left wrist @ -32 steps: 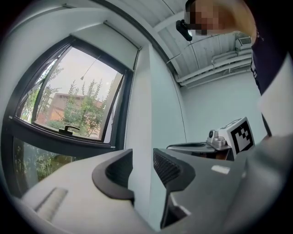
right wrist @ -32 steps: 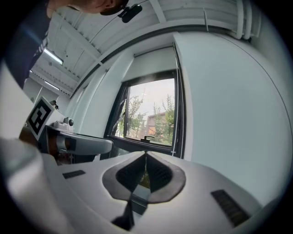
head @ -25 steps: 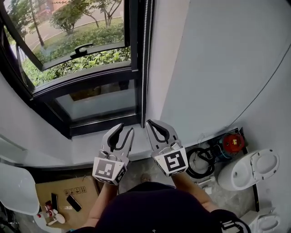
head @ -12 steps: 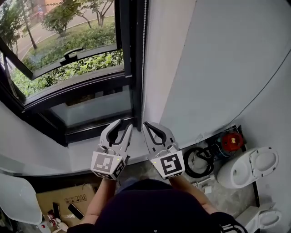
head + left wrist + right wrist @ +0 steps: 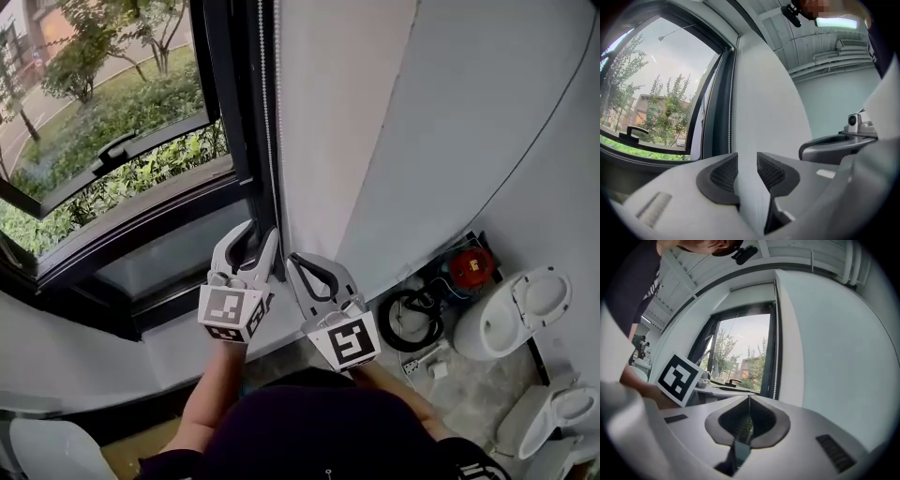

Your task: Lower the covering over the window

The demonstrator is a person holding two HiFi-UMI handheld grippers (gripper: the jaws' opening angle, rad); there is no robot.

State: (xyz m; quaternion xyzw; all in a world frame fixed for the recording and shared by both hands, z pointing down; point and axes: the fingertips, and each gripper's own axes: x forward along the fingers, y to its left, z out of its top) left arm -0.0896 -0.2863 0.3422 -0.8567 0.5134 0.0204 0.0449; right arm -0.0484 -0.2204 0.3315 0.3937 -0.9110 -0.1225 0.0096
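The black-framed window (image 5: 141, 216) stands uncovered, with trees and hedge showing through the glass. A white bead chain (image 5: 269, 112) hangs along the frame's right edge, also seen as the chain (image 5: 730, 117) and the chain (image 5: 776, 366). My left gripper (image 5: 261, 234) is open, its tips just below and beside the chain. In the left gripper view only white wall shows in the gap of the left gripper (image 5: 747, 168), and the chain hangs a little left of that gap. My right gripper (image 5: 292, 260) is shut and empty, right of the left one; its tips meet at the right gripper (image 5: 749, 401).
A tilted-out window sash with a black handle (image 5: 117, 145) opens outward. The white sill (image 5: 178, 333) runs below the frame, white wall (image 5: 394, 141) to the right. On the floor at right are a red object (image 5: 466, 267), a black coiled hose (image 5: 408, 319) and two white toilets (image 5: 520, 319).
Both grippers have moved toward the frame's right edge. The left one has come up close to the bead chain. Neither gripper's jaws have changed.
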